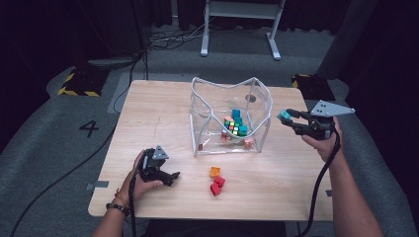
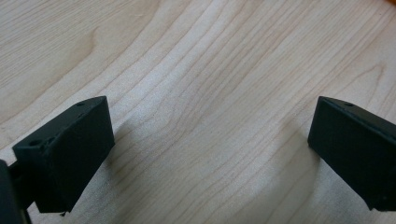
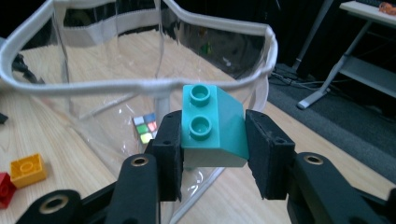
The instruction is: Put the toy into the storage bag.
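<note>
My right gripper [image 3: 212, 154] is shut on a teal brick [image 3: 212, 128] with two studs, held in the air just outside the right rim of the clear plastic bag [image 1: 227, 116]. In the high view the right gripper [image 1: 286, 118] and its teal brick [image 1: 283, 116] hover right of the bag. Inside the bag lie a colour cube [image 1: 233, 126] and a teal block [image 1: 236, 113]. My left gripper [image 1: 170, 177] rests low on the table near the front left, its jaws wide apart over bare wood [image 2: 210, 130].
An orange brick [image 1: 214, 171] and red bricks [image 1: 216, 185] lie on the table [image 1: 148, 113] in front of the bag. The orange brick [image 3: 28, 170] also lies at the left of the right gripper view. A white desk frame [image 1: 242, 24] stands on the floor beyond.
</note>
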Demonstrator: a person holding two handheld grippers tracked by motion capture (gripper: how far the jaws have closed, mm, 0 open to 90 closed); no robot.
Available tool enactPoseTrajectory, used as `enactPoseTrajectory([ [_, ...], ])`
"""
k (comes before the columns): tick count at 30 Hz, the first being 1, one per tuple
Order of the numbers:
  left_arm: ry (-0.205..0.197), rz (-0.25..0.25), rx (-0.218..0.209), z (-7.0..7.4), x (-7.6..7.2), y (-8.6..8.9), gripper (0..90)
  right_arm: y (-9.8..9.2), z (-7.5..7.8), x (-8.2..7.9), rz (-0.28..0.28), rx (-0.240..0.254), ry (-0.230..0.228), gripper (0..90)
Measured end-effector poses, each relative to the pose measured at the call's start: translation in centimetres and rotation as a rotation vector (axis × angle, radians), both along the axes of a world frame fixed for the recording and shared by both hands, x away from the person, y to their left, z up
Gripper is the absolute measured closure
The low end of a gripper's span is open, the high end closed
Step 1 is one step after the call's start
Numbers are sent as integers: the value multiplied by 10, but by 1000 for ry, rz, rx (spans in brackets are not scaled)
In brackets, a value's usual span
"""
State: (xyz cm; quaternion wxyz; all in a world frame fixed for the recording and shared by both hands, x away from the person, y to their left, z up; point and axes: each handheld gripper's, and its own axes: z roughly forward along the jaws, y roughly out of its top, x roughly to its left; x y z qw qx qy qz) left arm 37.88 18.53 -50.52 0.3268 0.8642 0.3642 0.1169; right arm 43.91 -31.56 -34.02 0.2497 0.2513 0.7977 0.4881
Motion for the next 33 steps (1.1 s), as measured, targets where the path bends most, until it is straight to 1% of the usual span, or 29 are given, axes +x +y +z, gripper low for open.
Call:
enactPoseTrajectory([
  [4,0,0,0,0,0,0,5,6,12,6,-4,-13,-16,592],
  [7,0,0,0,0,0,0,5,8,17,9,-2,2,-13,592],
  [9,0,0,0,0,0,0,5,10,21,12,-6,-7,-26,592],
  [10,0,0,0,0,0,0,5,11,23,13,-8,-4,-24,592],
  [11,0,1,0,0,0,0,5,12,24,15,1,-6,-35,592],
  [12,0,0,0,0,0,0,5,13,26,15,-6,-5,-27,592],
  [13,0,0,0,0,0,0,5,14,28,17,-13,-13,-32,592],
  [18,0,0,0,0,0,0,5,20,36,23,-6,-16,-37,592],
  [26,0,0,0,0,0,0,5,28,45,32,-1,-19,-45,592],
  [33,0,0,0,0,0,0,4,37,54,44,6,-16,-34,592],
])
